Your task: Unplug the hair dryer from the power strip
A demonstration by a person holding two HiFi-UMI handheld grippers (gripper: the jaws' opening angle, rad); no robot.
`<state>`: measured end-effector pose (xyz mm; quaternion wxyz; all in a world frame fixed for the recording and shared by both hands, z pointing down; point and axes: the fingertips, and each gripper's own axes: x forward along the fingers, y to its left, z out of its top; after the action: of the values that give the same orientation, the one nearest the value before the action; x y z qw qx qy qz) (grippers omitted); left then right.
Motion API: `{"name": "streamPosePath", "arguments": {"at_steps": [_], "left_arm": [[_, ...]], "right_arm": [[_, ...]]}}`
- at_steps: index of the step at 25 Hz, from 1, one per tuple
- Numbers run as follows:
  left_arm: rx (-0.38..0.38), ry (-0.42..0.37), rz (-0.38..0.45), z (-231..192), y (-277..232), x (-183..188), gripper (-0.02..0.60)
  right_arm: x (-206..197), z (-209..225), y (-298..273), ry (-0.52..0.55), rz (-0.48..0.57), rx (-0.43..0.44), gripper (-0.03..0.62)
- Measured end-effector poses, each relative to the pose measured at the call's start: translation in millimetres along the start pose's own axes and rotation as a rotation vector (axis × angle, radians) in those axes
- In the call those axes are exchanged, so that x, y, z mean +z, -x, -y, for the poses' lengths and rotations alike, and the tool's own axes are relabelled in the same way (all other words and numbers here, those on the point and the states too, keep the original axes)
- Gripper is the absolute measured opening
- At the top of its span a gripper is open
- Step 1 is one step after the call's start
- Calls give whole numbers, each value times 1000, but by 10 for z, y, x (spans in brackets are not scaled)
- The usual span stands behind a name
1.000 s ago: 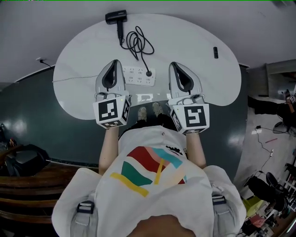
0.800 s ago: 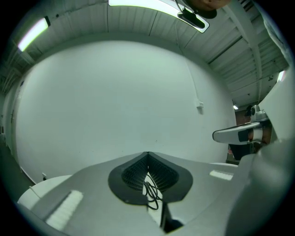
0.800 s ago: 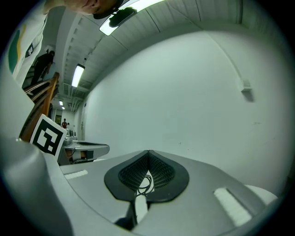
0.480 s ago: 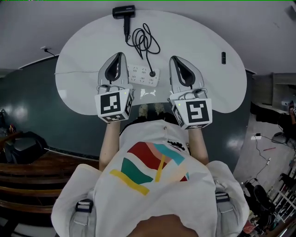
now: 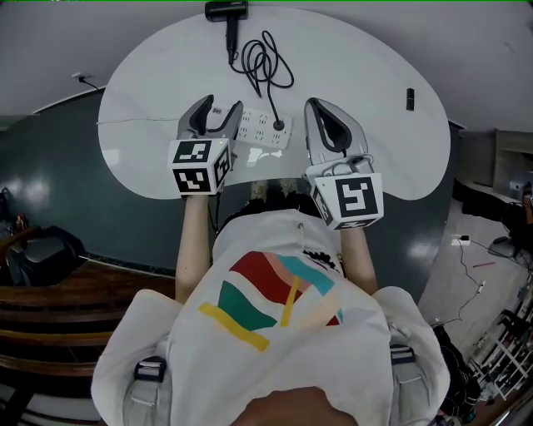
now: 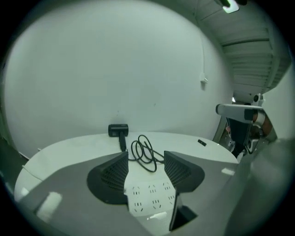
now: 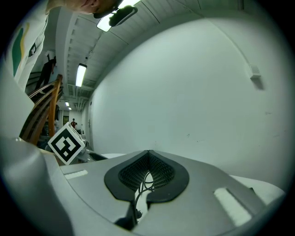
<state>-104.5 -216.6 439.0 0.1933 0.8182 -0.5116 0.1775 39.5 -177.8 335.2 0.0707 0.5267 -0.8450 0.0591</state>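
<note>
white power strip [image 5: 265, 129] beside left gripper [image 5: 221, 108], lower than before, jaws opening empty

Black hair dryer [image 5: 226, 11] lies beyond white power strip [image 5: 258, 130], seemingly plugged in.

Table [image 5: 358, 75]: smooth white top with a faint gloss. Power strip [image 5: 260, 131]: smooth white plastic; hair dryer [image 5: 226, 11] and its cord [image 5: 266, 62]: matt black. Shirt [image 5: 275, 349]: soft printed cloth.
</note>
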Motion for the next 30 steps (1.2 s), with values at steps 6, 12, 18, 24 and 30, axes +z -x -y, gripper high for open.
{"name": "streamPosePath", "arguments": {"at_steps": [6, 12, 18, 24, 30], "left_arm": [[-37, 20, -185, 47, -157, -526, 230], [-76, -2, -357, 133, -364, -943, 239], [-72, -73, -469, 148, -444, -1165, 238], [-48, -160, -510, 162, -460, -1244, 230], [-46, -164, -537, 164, -462, -1251, 233]], "right_arm": [[-133, -27, -7, -15, -38, 8, 12], [-249, -30, -29, -21, -69, 13, 12], [-335, -21, -52, -23, -94, 12, 12], [-393, -3, -47, -18, -109, 11, 12], [-468, -27, -83, 4, -130, 25, 12]]}}
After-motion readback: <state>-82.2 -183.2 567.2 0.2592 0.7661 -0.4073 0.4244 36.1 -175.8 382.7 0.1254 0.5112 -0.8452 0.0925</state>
